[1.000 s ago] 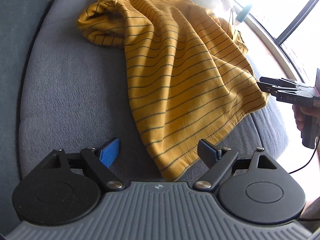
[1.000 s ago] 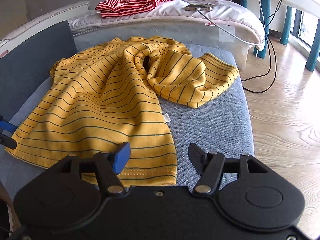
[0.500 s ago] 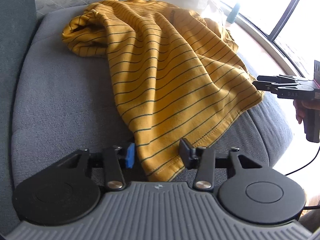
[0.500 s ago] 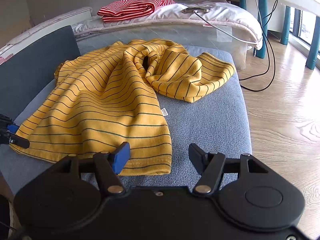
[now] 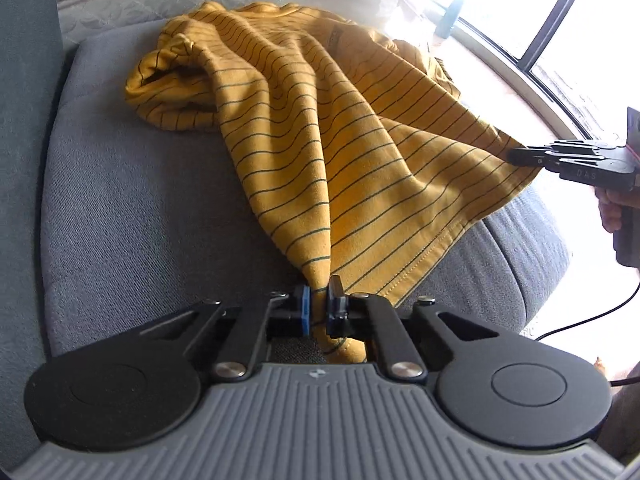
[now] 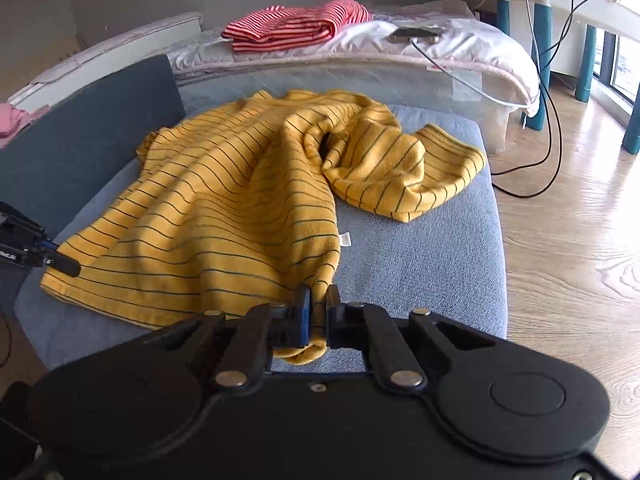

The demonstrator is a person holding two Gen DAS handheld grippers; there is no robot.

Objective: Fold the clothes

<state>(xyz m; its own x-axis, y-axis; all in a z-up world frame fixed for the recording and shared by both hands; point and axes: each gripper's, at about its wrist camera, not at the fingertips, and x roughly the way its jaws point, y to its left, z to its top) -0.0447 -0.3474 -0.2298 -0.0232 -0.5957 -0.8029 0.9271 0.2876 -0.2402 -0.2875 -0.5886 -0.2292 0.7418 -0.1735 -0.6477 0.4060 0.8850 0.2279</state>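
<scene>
Two grips: left gripper and right gripper each have jaws closed on a hem corner of the yellow shirt.
Hem: runs gripper to gripper.
Body: bunched ahead on the grey cushion.

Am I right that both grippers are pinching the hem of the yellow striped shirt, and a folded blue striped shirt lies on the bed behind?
Nearly. The folded shirt on the bed is red and white striped, not blue, as the right wrist view shows. The left gripper and the right gripper do both pinch the hem of the yellow striped shirt.
</scene>
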